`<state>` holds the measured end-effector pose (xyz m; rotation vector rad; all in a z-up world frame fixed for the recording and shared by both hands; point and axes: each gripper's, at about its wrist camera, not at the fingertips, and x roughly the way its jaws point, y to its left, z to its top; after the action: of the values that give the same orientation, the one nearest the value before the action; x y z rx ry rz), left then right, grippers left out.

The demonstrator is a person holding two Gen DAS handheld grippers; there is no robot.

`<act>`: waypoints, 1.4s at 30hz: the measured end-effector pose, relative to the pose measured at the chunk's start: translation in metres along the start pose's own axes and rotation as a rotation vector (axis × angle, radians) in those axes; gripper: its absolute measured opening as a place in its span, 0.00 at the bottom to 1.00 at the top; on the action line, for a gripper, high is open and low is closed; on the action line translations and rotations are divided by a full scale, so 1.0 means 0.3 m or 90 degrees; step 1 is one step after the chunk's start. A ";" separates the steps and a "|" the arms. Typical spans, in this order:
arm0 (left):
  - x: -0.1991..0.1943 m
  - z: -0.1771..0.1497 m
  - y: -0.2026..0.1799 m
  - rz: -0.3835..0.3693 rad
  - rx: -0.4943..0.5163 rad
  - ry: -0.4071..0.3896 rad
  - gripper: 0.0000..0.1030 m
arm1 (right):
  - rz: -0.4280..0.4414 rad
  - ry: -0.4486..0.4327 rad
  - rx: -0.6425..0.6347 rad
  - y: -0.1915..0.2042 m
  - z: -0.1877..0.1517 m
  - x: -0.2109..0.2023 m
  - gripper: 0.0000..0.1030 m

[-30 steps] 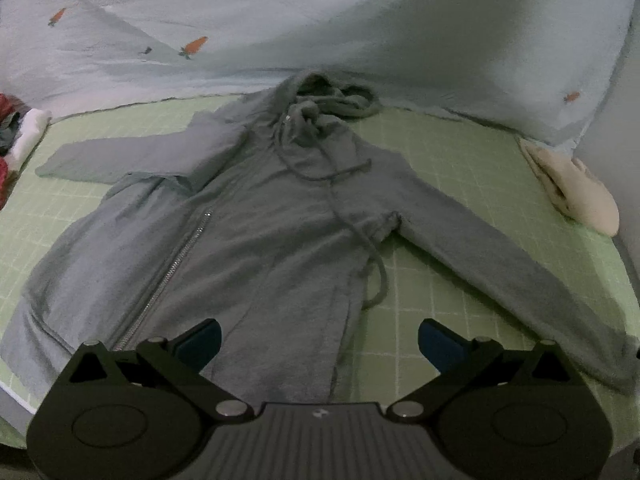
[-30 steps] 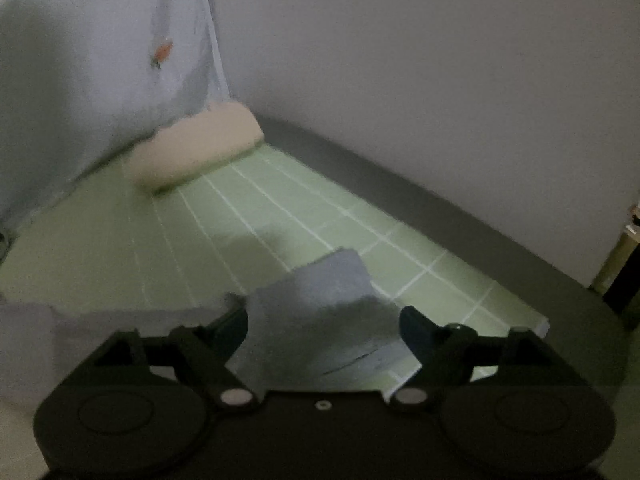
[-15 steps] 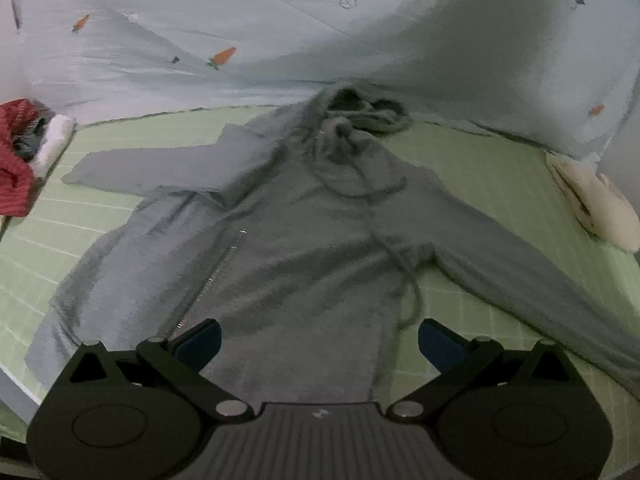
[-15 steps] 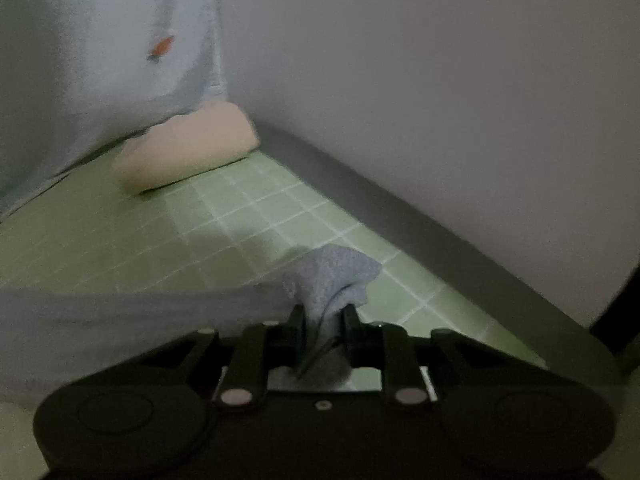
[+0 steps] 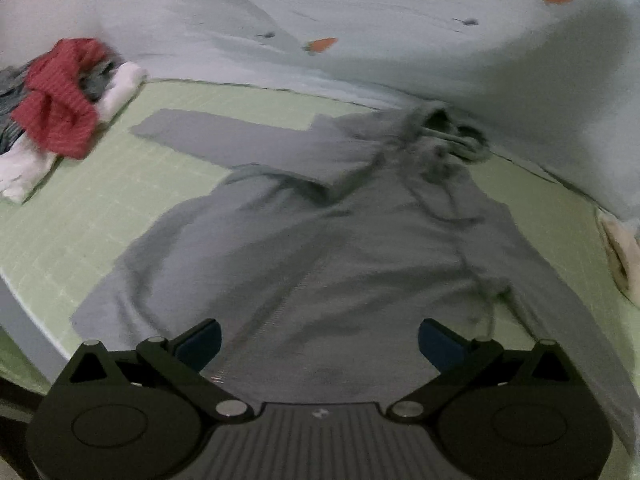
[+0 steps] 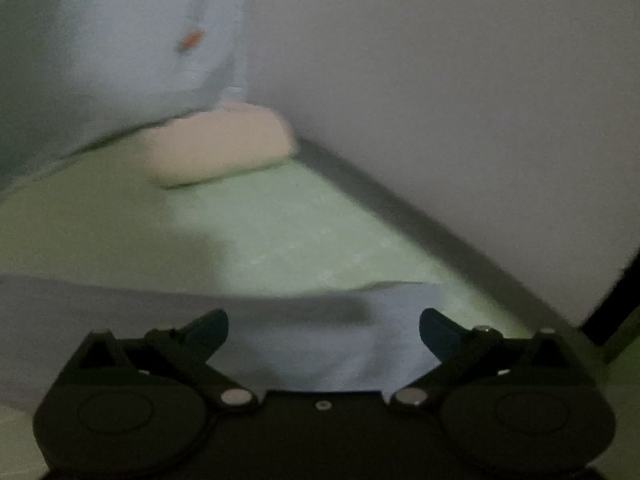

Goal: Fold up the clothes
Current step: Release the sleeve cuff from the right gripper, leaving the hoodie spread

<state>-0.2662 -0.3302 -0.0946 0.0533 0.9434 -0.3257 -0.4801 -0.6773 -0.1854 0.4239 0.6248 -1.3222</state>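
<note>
A grey zip hoodie point(image 5: 340, 240) lies spread face up on the green gridded mat point(image 5: 92, 208), hood toward the far sheet, one sleeve stretched to the left. My left gripper point(image 5: 319, 342) hovers open over the hoodie's lower front, nothing between its fingers. In the right wrist view the hoodie's other sleeve cuff point(image 6: 320, 332) lies flat on the mat point(image 6: 280, 232). My right gripper point(image 6: 323, 332) stands over that cuff with its jaws opening wide; the cloth lies below them and the pads do not press on it.
A pile of red and white clothes point(image 5: 60, 108) sits at the mat's left edge. A cream folded bundle point(image 6: 220, 144) lies at the far right corner by the wall point(image 6: 440, 100). A pale sheet with carrot prints point(image 5: 360, 32) hangs behind.
The right gripper closed on the sleeve cuff, then opened and let it drop flat. The left gripper swung so the hoodie now sits further right, and the red pile came into view.
</note>
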 end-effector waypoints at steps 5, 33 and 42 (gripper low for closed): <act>0.032 0.031 0.180 0.011 -0.021 0.006 1.00 | 0.117 0.018 -0.035 0.232 -0.070 -0.096 1.00; 0.250 0.267 0.751 -0.131 0.053 0.064 1.00 | 0.231 0.131 -0.086 0.833 -0.476 -0.533 0.10; 0.220 0.184 0.644 -0.125 0.015 0.081 1.00 | 0.210 0.129 -0.141 0.699 -0.416 -0.469 0.13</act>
<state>-0.1295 -0.1736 -0.1337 0.0023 1.0744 -0.5193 -0.3150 -0.4497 -0.2036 0.4601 0.8232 -0.8920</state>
